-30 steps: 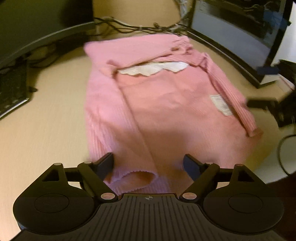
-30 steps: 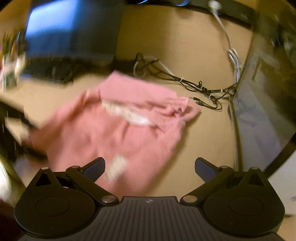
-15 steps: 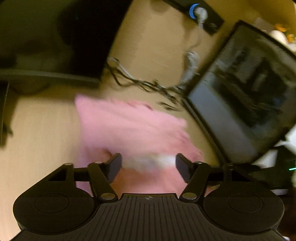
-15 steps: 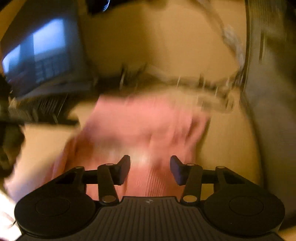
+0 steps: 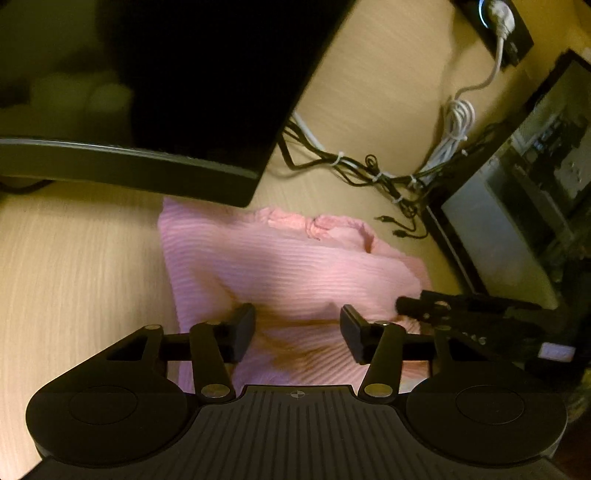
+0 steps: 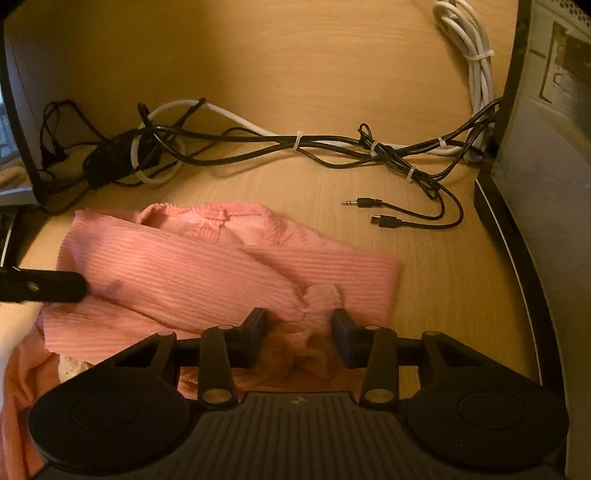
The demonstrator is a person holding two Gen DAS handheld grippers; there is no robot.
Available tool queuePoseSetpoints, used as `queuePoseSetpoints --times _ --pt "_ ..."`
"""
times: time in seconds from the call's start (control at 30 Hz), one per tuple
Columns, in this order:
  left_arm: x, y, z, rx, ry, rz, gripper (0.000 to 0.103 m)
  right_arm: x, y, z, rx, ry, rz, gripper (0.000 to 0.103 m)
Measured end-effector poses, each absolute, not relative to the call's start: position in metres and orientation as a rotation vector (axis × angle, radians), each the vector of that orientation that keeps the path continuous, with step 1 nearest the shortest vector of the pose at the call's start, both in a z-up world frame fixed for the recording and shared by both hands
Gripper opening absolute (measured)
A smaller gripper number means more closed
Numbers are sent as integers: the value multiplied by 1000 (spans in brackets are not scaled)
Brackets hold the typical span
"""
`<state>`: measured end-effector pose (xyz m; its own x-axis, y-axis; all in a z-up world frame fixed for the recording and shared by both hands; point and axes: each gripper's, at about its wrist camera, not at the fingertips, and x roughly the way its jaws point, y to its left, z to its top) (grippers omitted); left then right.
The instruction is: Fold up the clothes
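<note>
A pink ribbed sweater lies doubled over on the wooden desk, its near part laid back toward the collar end. My left gripper is closed on a raised bunch of its fabric at the near left. My right gripper pinches a gathered wad of the sweater, which fills the gap between its pads. Each gripper shows in the other's view: the right gripper at the sweater's right edge, a finger of the left gripper at its left edge.
A dark monitor overhangs the sweater's far left corner. A second monitor stands at the right. Tied black and white cables run behind the sweater, with loose plugs on the desk. A power strip hangs on the back wall.
Both grippers narrowed onto the sweater's near edge and moved away from me toward the monitors. The sweater, spread flat before, now lies folded over itself.
</note>
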<state>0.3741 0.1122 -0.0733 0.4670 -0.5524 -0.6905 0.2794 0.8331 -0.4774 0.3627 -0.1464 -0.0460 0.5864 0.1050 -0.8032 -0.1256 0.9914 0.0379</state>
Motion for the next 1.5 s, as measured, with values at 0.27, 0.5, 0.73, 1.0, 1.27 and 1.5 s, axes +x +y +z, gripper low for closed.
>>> queuePoseSetpoints --times 0.27,0.5,0.73,1.0,1.27,1.5 --pt "373 119 -71 -324 943 -515 68 361 -145 -46 -17 903 108 43" --pt "377 107 -78 -282 965 -507 73 336 -137 -29 -50 816 91 46" --pt "377 105 -78 -264 970 -505 74 333 -141 -43 12 874 103 51" --pt "374 114 -72 -302 972 -498 74 339 -154 -25 55 844 91 55" --pt "353 156 -52 -400 951 -444 83 375 -165 0 153 788 128 61" --pt "324 165 -51 -382 990 -443 89 441 -122 -38 7 830 132 37"
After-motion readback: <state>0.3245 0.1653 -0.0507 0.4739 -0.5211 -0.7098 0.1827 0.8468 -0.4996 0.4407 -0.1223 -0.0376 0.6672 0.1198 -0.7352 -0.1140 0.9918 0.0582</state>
